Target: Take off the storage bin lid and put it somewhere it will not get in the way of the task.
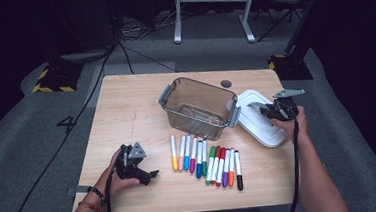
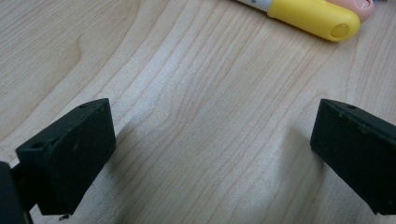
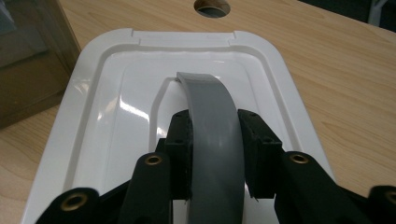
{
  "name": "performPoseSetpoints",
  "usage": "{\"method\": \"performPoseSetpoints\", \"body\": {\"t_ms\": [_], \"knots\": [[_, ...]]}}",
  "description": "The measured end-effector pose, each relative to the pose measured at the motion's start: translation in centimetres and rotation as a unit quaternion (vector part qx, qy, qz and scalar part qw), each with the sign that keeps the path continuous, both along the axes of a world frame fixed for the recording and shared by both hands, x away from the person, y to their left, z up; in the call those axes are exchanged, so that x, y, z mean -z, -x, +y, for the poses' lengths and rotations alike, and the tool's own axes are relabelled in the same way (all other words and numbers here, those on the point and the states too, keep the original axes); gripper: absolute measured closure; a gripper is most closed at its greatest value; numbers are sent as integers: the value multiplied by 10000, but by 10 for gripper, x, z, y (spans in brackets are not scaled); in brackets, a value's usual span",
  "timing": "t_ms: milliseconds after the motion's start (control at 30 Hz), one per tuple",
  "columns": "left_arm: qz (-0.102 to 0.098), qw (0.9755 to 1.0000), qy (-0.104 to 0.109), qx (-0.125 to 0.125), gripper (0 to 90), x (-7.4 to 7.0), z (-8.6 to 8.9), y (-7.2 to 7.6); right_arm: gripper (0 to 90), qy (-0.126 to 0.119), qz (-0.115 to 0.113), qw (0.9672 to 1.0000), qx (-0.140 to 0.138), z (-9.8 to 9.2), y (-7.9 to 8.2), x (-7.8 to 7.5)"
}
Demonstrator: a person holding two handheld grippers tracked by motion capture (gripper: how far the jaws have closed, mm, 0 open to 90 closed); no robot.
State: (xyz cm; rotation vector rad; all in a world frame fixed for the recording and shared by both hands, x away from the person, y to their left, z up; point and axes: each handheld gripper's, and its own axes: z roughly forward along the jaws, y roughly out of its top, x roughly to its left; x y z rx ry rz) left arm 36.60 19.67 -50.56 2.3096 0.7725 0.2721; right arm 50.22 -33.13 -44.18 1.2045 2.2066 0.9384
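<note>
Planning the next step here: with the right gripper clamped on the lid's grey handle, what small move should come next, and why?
Probably release: the right gripper grips the grey handle though the white lid already lies on the table beside the open bin.

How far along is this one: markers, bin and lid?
Done: nothing packed; the clear grey plastic bin stands empty. In hand: the right gripper clamps the grey handle of the white lid; the left gripper rests open on the wooden table. Left: the coloured markers lie in a row outside.
</note>
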Motion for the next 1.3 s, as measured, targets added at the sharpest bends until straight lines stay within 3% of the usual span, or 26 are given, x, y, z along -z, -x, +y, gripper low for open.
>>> {"method": "performPoseSetpoints", "body": {"t_ms": [367, 533, 733, 1000, 1100, 1300], "knots": [[3, 10000, -7, -5, 5, 0, 0, 0, 663, 7, 126, 9999, -16, 10, -5, 12], [-1, 10000, -7, -4, 5, 0, 0, 0, 571, -137, 180, 9997, 63, 8, -5, 17], [5, 10000, -8, -7, 5, 0, 0, 0, 491, -22, 163, 9998, 72, 3, 2, 10], [-2, 10000, -5, -16, 5, 0, 0, 0, 371, -118, -155, 9998, -61, -7, 37, -5], [-2, 10000, -8, -13, 5, 0, 0, 0, 344, -268, -260, 9990, -240, -7, 58, -7], [-2, 10000, -4, -27, 5, 0, 0, 1, 302, -280, -163, 9961, -825, 6, 101, 1]]}}
